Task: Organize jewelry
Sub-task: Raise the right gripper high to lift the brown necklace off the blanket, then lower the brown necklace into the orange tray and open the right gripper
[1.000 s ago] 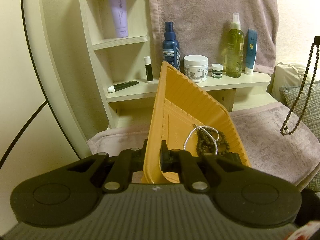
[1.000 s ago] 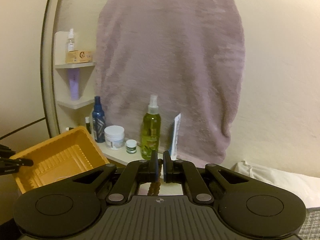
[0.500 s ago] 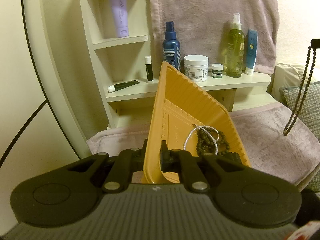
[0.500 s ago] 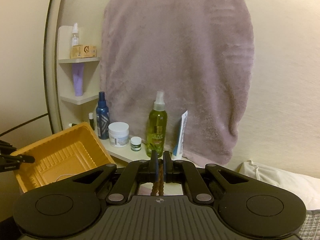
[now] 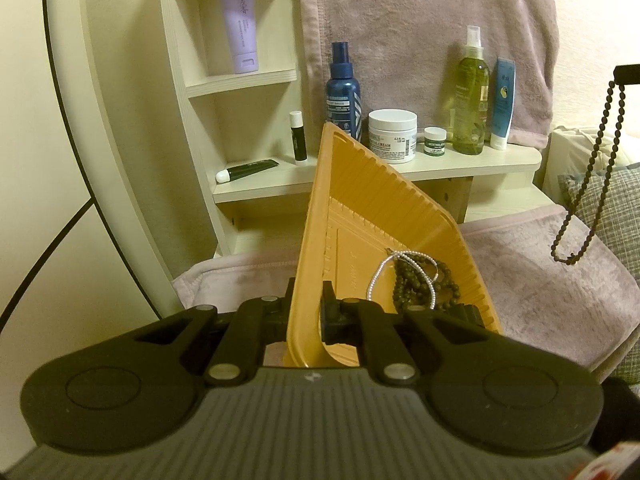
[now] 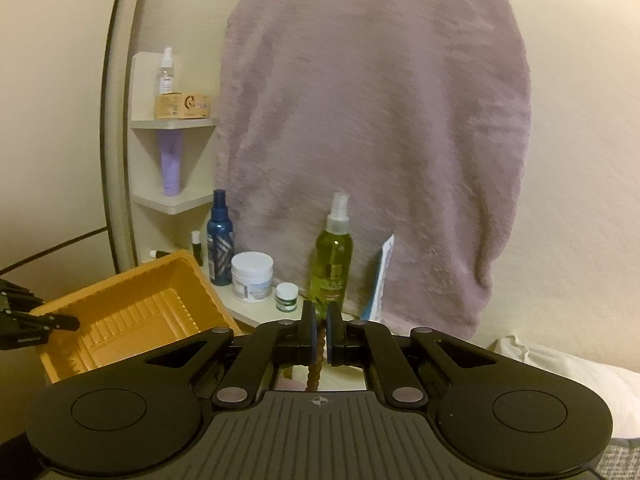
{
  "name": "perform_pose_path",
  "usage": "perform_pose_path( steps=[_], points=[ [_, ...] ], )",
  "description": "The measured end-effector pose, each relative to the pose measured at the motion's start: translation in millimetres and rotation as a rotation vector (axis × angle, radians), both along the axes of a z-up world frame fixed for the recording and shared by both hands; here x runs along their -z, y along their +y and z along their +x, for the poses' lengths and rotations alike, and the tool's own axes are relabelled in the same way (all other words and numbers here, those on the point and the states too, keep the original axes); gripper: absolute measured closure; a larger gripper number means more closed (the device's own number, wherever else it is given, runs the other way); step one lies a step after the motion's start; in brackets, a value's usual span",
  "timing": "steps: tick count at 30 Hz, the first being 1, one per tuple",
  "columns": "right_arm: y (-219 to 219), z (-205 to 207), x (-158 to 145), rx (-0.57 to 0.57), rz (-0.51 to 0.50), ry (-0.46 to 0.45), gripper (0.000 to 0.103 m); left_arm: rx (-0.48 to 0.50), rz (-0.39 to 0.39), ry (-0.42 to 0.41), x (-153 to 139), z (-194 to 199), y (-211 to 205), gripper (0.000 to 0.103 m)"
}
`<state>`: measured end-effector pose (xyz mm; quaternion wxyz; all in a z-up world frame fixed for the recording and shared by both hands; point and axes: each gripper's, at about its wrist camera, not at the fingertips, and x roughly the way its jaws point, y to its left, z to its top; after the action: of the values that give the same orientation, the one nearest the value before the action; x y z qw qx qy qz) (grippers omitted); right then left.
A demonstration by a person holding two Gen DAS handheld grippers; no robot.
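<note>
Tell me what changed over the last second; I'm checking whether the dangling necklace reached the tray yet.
Not yet. The right gripper rose, lifting the dark bead necklace higher; it hangs beside the orange tray, still outside it. Nothing was grasped or released. The left gripper stays clamped on the tilted tray's rim, with the silver chain and bead strands inside unmoved.

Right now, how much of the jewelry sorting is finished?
Partly done: a silver chain and dark beads already lie in the orange tray gripped by the left gripper. The right gripper holds a beaded necklace hanging beside the tray, not yet dropped in.
</note>
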<state>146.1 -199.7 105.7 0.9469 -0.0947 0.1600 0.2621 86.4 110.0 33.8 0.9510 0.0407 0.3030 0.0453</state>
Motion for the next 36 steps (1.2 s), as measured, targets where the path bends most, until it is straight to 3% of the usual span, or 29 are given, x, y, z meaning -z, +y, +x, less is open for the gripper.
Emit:
perform_pose_path(
  steps=[10, 20, 29, 36],
  points=[
    [32, 6, -21, -0.147, -0.024, -0.027, 0.099, -0.001, 0.0, -0.001, 0, 0, 1, 0.096],
    [111, 13, -38, -0.392, -0.111, -0.075, 0.103, -0.005, -0.01, -0.003, 0, 0, 3, 0.096],
    [118, 31, -3, -0.374, -0.11, 0.005, 0.103, -0.007, -0.02, -0.004, 1, 0, 4, 0.096],
    [92, 40, 55, -0.304, -0.099, 0.133, 0.102, -0.005, -0.017, -0.003, 1, 0, 5, 0.096]
  ],
)
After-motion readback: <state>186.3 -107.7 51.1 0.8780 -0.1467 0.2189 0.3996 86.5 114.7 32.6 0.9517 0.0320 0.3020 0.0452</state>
